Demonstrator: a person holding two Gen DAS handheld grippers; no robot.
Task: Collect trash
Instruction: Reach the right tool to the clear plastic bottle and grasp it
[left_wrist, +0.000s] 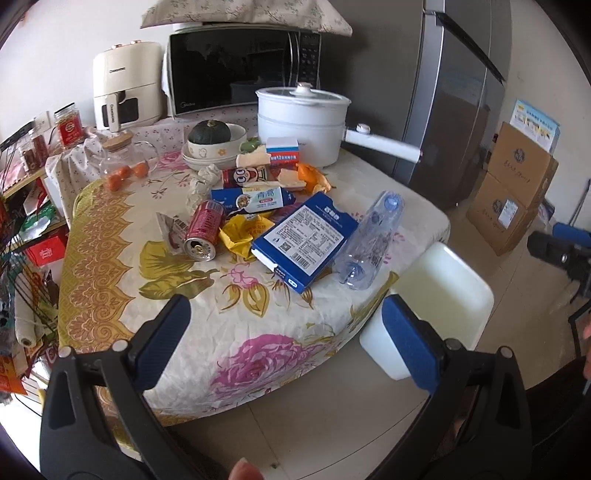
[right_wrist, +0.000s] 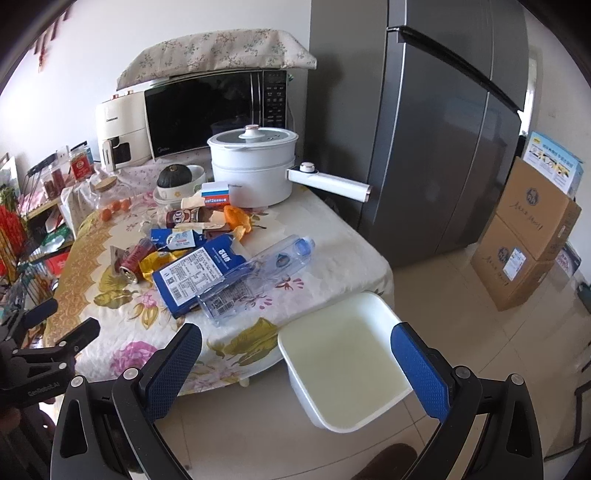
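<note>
Trash lies on the flowered table (left_wrist: 236, 325): a blue carton (left_wrist: 304, 242) (right_wrist: 195, 277), a clear plastic bottle (left_wrist: 369, 243) (right_wrist: 258, 273), a red can (left_wrist: 205, 230) (right_wrist: 135, 260), a yellow wrapper (left_wrist: 245, 232), crumpled paper (left_wrist: 203, 182) and orange peel (left_wrist: 312, 177) (right_wrist: 236, 218). An empty white bin (left_wrist: 436, 306) (right_wrist: 347, 365) stands on the floor by the table's near right edge. My left gripper (left_wrist: 286, 332) is open over the table's near edge. My right gripper (right_wrist: 295, 363) is open above the bin. Both are empty.
At the table's back stand a white electric pot (left_wrist: 303, 125) (right_wrist: 255, 166), bowls with a green squash (left_wrist: 212, 138), a microwave (left_wrist: 240, 70) and an air fryer (left_wrist: 123, 88). A grey fridge (right_wrist: 443, 129) and cardboard boxes (right_wrist: 528, 236) stand at the right. A cluttered shelf (left_wrist: 26, 206) is at the left.
</note>
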